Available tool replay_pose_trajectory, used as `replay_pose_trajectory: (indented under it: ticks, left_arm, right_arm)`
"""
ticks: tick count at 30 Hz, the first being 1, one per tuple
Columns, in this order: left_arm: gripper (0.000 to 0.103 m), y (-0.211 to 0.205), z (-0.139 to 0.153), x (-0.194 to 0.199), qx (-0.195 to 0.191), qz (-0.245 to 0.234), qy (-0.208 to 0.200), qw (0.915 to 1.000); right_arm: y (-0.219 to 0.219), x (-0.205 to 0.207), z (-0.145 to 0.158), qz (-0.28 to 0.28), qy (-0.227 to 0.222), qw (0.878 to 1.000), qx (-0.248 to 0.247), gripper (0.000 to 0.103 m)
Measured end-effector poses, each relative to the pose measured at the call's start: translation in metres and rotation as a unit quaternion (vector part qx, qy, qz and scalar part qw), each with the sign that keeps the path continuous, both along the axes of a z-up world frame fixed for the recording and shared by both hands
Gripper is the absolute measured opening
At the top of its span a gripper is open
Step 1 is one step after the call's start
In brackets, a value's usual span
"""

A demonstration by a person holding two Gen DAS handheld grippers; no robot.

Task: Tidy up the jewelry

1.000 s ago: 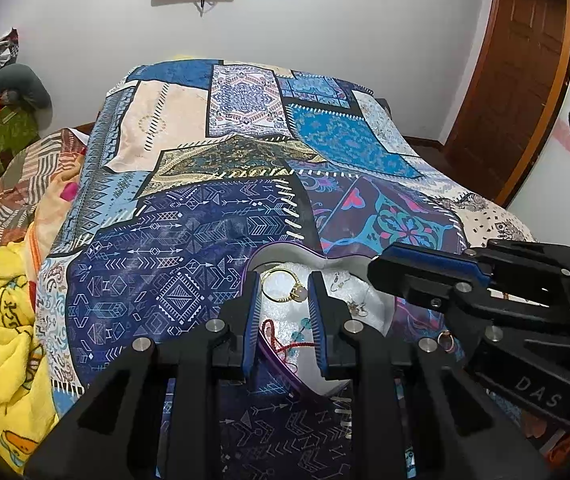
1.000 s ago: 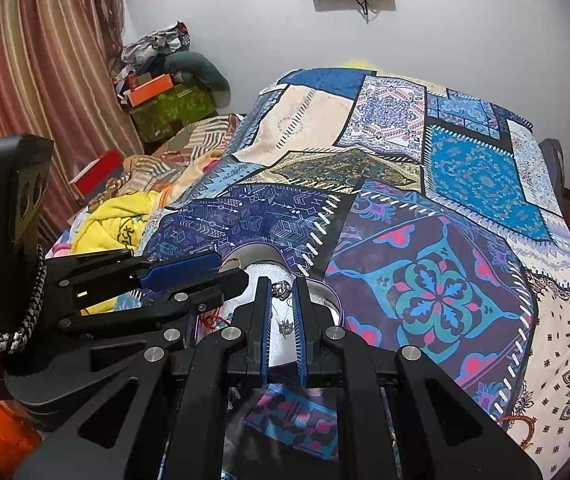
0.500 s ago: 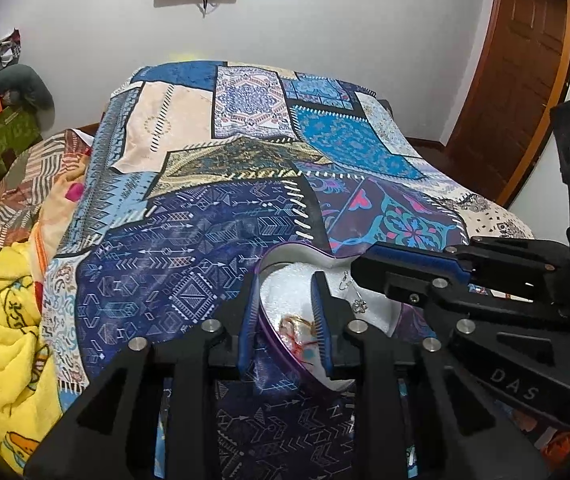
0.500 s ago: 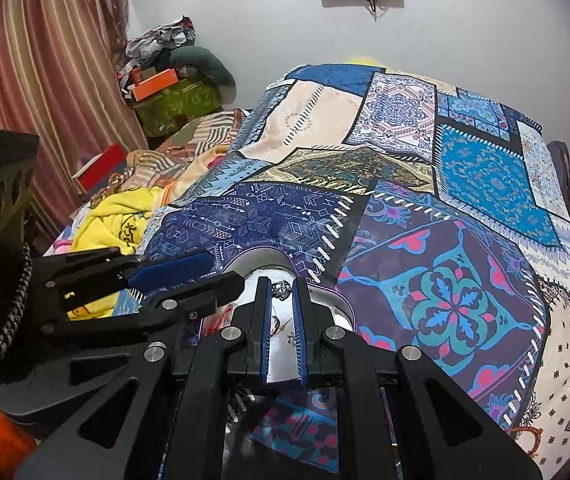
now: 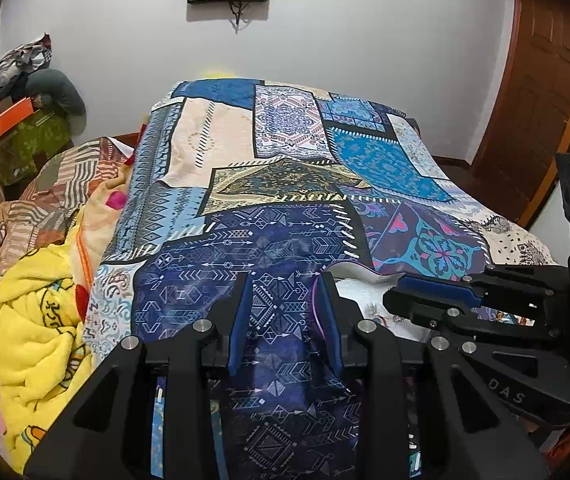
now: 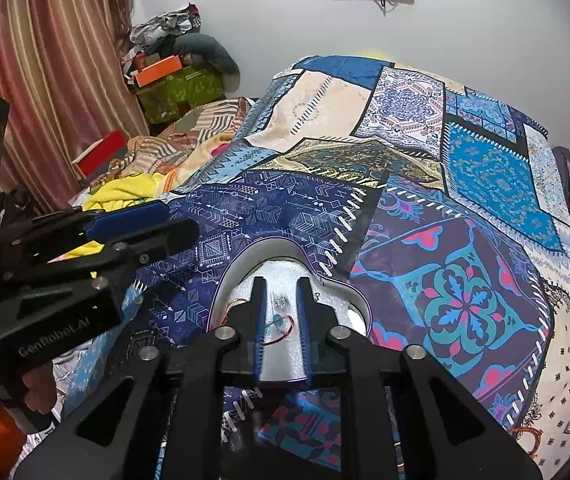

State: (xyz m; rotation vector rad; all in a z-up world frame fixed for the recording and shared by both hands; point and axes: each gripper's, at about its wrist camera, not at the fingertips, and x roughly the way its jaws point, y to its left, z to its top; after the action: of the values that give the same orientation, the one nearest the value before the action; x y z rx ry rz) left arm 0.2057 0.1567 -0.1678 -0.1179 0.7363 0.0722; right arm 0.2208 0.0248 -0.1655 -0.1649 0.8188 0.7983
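A heart-shaped jewelry box with a purple rim (image 6: pixel 241 264) lies on the patterned bedspread, its white foam inside (image 6: pixel 281 276) holding a small silver piece (image 6: pixel 281 301) and a red-corded pendant (image 6: pixel 279 326). My right gripper (image 6: pixel 281 292) hovers over the box, open by a narrow gap, empty. In the left wrist view my left gripper (image 5: pixel 285 288) is open over the blue quilt just left of the box's rim (image 5: pixel 316 300), empty. The right gripper's fingers (image 5: pixel 437 294) cross over the white foam (image 5: pixel 359 292).
The patchwork bedspread (image 6: pixel 465 208) covers the bed. A yellow blanket (image 5: pixel 41 320) and striped bedding lie at the left. A green box with clutter (image 6: pixel 177 88) stands by the curtain. A wooden door (image 5: pixel 533 92) is at the right.
My left gripper has opened wider and shifted left off the box onto the quilt. My right gripper has opened slightly and stays over the box. Both views tilted up.
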Motion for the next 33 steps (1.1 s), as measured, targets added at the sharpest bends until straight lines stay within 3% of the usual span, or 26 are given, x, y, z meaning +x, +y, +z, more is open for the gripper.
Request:
replay_pose_trajectory:
  ticks: [4, 16, 26, 33]
  left_arm:
    - [0.032, 0.002, 0.005, -0.006, -0.004, 0.006, -0.002, 1.0000]
    - [0.034, -0.020, 0.028, -0.026, -0.003, -0.006, -0.010, 0.9999]
    - [0.038, -0.067, 0.047, -0.034, -0.010, -0.047, -0.015, 0.9987]
    - [0.041, -0.108, 0.037, -0.031, -0.026, -0.088, 0.008, 0.9957]
  right_arm:
    - [-0.004, -0.003, 0.005, -0.005, -0.007, 1.000, -0.003, 0.022]
    - [-0.042, -0.021, 0.034, -0.041, -0.034, 0.999, -0.002, 0.023]
    - [-0.128, -0.031, 0.067, -0.131, -0.065, 0.989, -0.008, 0.023]
    - [-0.180, -0.035, 0.062, -0.184, -0.055, 0.981, -0.026, 0.025]
